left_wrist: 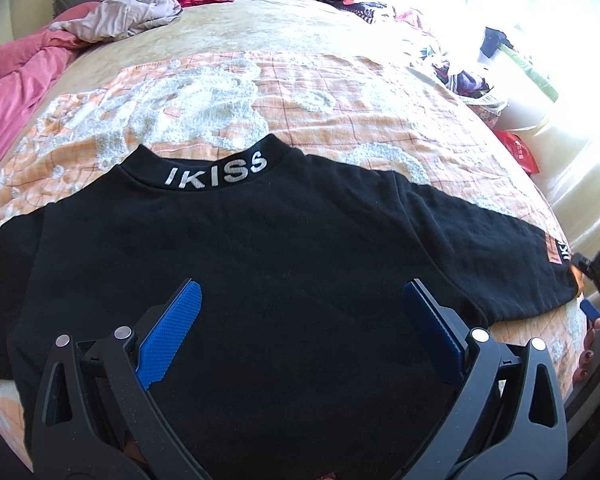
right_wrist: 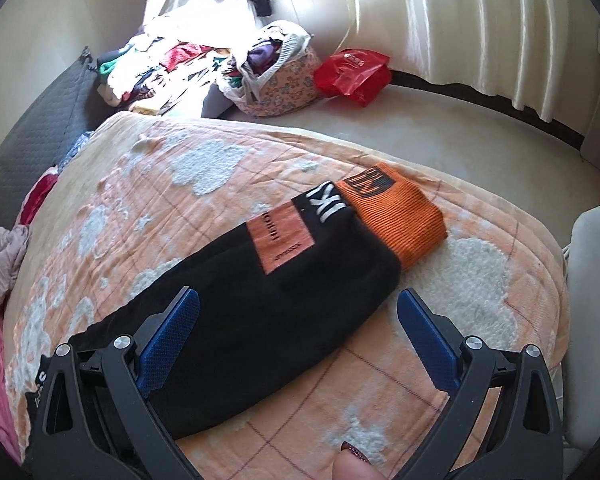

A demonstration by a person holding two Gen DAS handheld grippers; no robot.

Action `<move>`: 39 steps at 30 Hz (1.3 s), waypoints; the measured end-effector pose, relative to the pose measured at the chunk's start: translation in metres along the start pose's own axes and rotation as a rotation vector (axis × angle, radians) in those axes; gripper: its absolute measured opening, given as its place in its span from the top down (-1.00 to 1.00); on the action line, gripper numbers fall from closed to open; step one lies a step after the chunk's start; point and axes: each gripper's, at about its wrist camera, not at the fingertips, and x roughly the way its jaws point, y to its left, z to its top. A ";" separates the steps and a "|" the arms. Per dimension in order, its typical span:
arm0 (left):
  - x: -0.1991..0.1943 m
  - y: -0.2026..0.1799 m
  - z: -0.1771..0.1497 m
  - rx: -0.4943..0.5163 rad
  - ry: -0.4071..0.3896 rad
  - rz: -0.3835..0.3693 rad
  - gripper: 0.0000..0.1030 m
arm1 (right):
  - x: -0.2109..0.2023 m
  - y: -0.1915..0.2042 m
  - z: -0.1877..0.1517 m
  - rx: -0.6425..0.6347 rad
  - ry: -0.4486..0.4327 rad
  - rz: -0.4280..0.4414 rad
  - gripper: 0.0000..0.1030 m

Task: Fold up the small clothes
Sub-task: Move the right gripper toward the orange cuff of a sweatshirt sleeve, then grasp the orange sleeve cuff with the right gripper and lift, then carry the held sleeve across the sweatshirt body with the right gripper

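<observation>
My left gripper (left_wrist: 300,320) fills the bottom of its frame, blue pads spread wide with nothing between them, hovering over the body of the black sweatshirt (left_wrist: 240,248). My right gripper (right_wrist: 298,330) is likewise spread and empty, poised over the sweatshirt's sleeve (right_wrist: 260,308). A fingertip (right_wrist: 352,464) shows at the bottom edge of the right view.

The sweatshirt lies flat on the orange and white blanket (left_wrist: 300,92). The left view shows the collar (left_wrist: 216,172) at centre, lettered "IKISS", pointing away from me; the garment's lower hem is cut off by the frame. Only the right view shows the orange ribbed cuff (right_wrist: 396,216) and the orange patch (right_wrist: 280,240) on the sleeve; the patch lettering is too small to read fully. In the left view the sleeve end sits at the right edge, beside part of my other gripper and hand.

Farther off, the left view shows a pink quilt (left_wrist: 16,80) at upper left with a pale crumpled garment (left_wrist: 132,12). The right view alone shows a floral basket (right_wrist: 284,84) of clothes and a red bag (right_wrist: 352,72) on the floor near white curtains (right_wrist: 460,20). Glare washes out the clothes pile (right_wrist: 160,64).
</observation>
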 end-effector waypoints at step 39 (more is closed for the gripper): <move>-0.031 0.031 -0.012 -0.155 -0.042 -0.018 -0.84 | -0.007 0.007 0.015 -0.009 -0.050 0.475 0.63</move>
